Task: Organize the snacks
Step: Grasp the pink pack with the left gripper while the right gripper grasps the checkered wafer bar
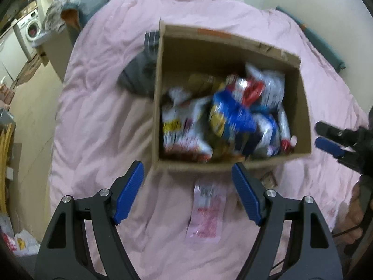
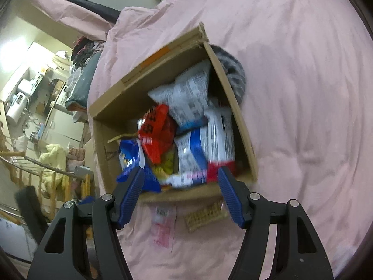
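Observation:
An open cardboard box (image 1: pixel 303 107) (image 2: pixel 112 107) full of snack bags stands on a pink bed cover (image 1: pixel 102 116) (image 2: pixel 303 93). Inside lie a blue bag (image 1: pixel 235 114) (image 2: pixel 130 161), a red bag (image 2: pixel 158 130) and white bags (image 2: pixel 191 95). A pink packet (image 1: pixel 207 212) (image 2: pixel 163 226) lies on the cover in front of the box, and a wafer pack (image 2: pixel 205 214) lies beside it. My left gripper (image 1: pixel 187 175) is open and empty above the pink packet. My right gripper (image 2: pixel 179 182) is open and empty at the box's near edge; it also shows in the left wrist view (image 1: pixel 326 137).
A grey cloth (image 1: pixel 137 72) (image 2: pixel 233 70) lies against the box's far side. A washing machine (image 1: pixel 30 26) and clutter stand left of the bed. A wooden rack (image 2: pixel 35 175) and a kitchen counter are off the bed's edge.

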